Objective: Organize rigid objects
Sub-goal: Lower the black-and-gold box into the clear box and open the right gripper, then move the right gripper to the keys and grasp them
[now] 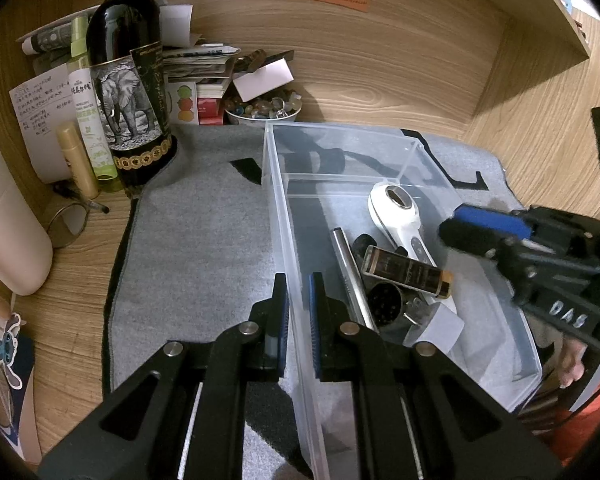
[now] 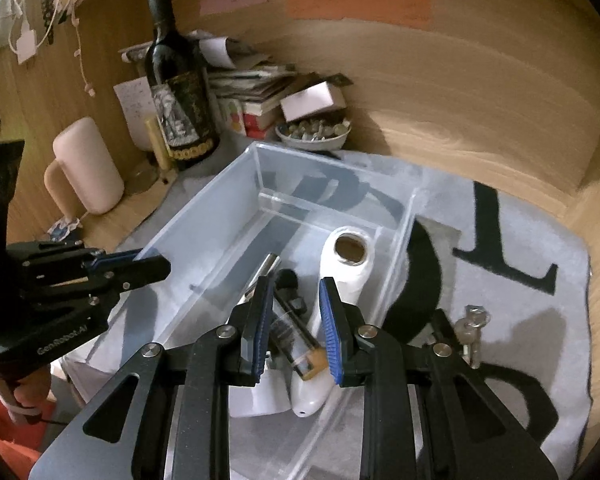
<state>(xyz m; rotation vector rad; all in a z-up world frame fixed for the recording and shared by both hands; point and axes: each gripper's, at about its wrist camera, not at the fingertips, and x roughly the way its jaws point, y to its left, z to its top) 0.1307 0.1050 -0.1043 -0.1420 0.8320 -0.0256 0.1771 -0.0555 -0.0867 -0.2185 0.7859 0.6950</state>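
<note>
A clear plastic bin (image 1: 278, 208) (image 2: 204, 216) stands on a grey mat. In it lie a white handheld device (image 1: 396, 216) (image 2: 346, 264), a metal tube (image 1: 350, 276) (image 2: 262, 276), a dark bottle with a gold cap (image 1: 408, 272) (image 2: 296, 340), a round black item (image 1: 384, 302) and a white paper (image 1: 440, 326). My left gripper (image 1: 298, 312) (image 2: 140, 264) straddles the bin's left wall, its jaws shut on that wall. My right gripper (image 2: 294, 332) (image 1: 456, 224) is open and empty, hovering above the bottle and the white device.
A wine bottle (image 1: 130, 80) (image 2: 180, 88), spray bottle (image 1: 88, 108), gold tube (image 1: 78, 160), paper stack (image 1: 204, 68) and bowl of stones (image 1: 264, 110) (image 2: 314, 132) crowd the back left. A pink container (image 1: 8, 220) (image 2: 86, 168) stands left. Metal bolts (image 2: 472, 332) lie on the mat right of the bin.
</note>
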